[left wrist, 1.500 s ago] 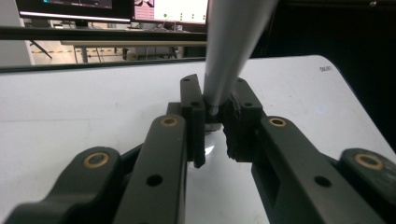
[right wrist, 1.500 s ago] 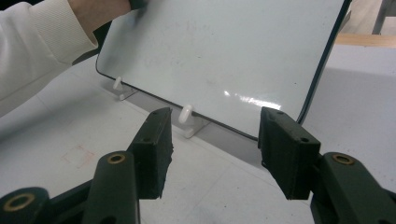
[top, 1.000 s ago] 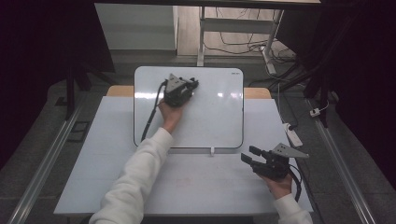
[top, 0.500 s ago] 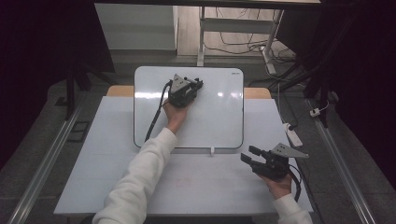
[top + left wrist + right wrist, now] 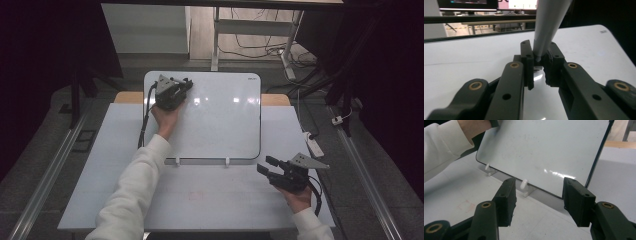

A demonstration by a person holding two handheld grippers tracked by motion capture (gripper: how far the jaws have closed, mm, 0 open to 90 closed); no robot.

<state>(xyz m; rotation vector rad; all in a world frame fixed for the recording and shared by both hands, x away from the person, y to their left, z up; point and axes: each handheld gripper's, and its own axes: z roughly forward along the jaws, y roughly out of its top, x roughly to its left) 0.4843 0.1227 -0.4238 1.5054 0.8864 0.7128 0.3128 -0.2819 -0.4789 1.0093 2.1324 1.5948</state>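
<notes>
Table point(image 5: 120, 165): white top; carries the board at its far middle and both hands; bare surface near and left.
Board point(image 5: 220, 120): white, glossy, dark-edged, rounded corners; lies flat-looking in the high view, its far edge past the far edge of the table; near edge sits in two small white clips.
Board, right gripper view point(image 5: 544, 147): surface tilts up and away from the clips; faint smudges on it; one light glare streak low on the right.
Sleeve point(image 5: 135, 190): white, runs from the near left edge up to the board's left part.
Left gripper point(image 5: 172, 92): over the board's far left corner, cable trailing down the left side of the board.
Left gripper, state point(image 5: 537, 68): clenched on a marker; jaws press on it from both sides.
Marker point(image 5: 546, 27): grey barrel, stands upright between the jaws, tip down just above the board; whether the tip touches cannot be told.
Right gripper point(image 5: 267, 167): near right of the table, just off the board's near right corner, pointing left and far.
Right gripper, state point(image 5: 537, 200): released; jaws apart with nothing between them, above the bare table.
Clips point(image 5: 524, 186): white hooks at the board's near edge; one lies between the right jaws' line of sight, the other farther left.
</notes>
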